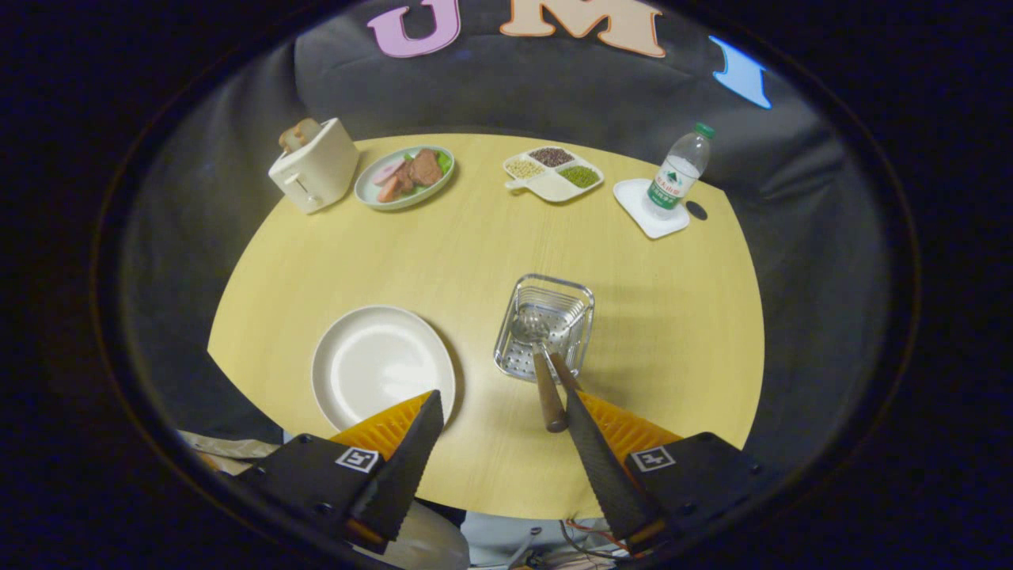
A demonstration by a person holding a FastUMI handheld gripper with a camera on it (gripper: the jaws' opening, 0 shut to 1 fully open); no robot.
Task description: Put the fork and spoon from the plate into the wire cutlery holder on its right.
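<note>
The round cream plate (380,364) lies bare on the yellow table, just ahead of my left finger. To its right stands the wire cutlery holder (546,324). A spoon bowl (538,321) rests inside it, and two wooden handles (549,396) lean out over its near rim towards me. I cannot make out the fork's head. My gripper (502,393) is open above the table's near part with nothing between its fingers. The right fingertip (571,392) sits right beside the handles; whether it touches them I cannot tell.
Along the far side of the table stand a cream toaster (313,166), a plate of food (405,176), a divided tray of grains (554,172) and a water bottle (677,170) on a white coaster (650,207). The table's near edge runs under my fingers.
</note>
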